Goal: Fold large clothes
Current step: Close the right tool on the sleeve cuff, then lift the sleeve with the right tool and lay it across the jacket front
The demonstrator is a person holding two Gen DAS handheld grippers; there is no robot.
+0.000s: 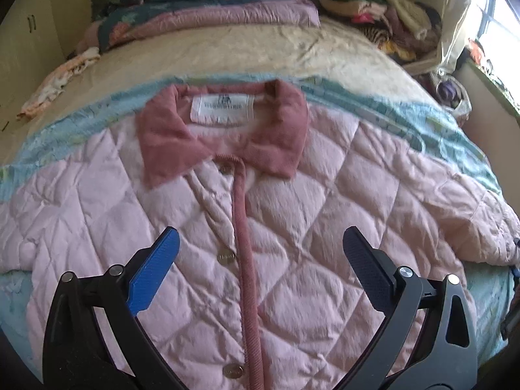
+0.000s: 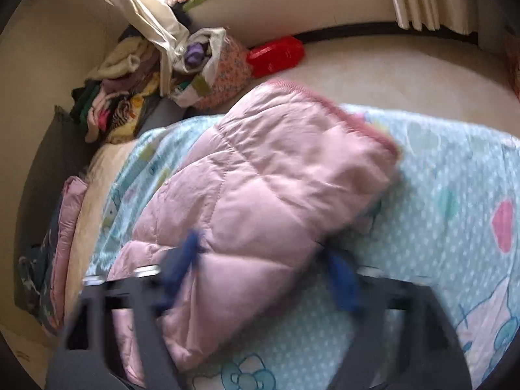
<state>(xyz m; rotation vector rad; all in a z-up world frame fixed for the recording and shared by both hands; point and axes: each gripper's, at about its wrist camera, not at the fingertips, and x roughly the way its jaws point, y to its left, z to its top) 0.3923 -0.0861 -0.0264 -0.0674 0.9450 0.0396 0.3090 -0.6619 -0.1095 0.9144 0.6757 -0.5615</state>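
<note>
A pink quilted jacket [image 1: 308, 201] lies front up on the bed, with a dusty-rose collar [image 1: 224, 130], a white label and snap buttons along a rose placket. My left gripper [image 1: 261, 232] hovers open over the chest, one finger on each side of the placket, nothing between its pads. In the right wrist view the jacket's sleeve [image 2: 276, 175], with its rose knit cuff [image 2: 354, 117] at the far end, stretches across the bedsheet. My right gripper [image 2: 261, 247] straddles the sleeve near its lower part, and its blurred blue pads [image 2: 188, 253] press against both sides.
A light blue cartoon-print sheet [image 2: 438, 195] covers the bed. Folded quilts [image 1: 201, 16] lie at the headboard, with a heap of clothes [image 1: 383, 16] in the far corner. Beside the bed on the floor are a floral bag [image 2: 224, 74] and a red case [image 2: 276, 53].
</note>
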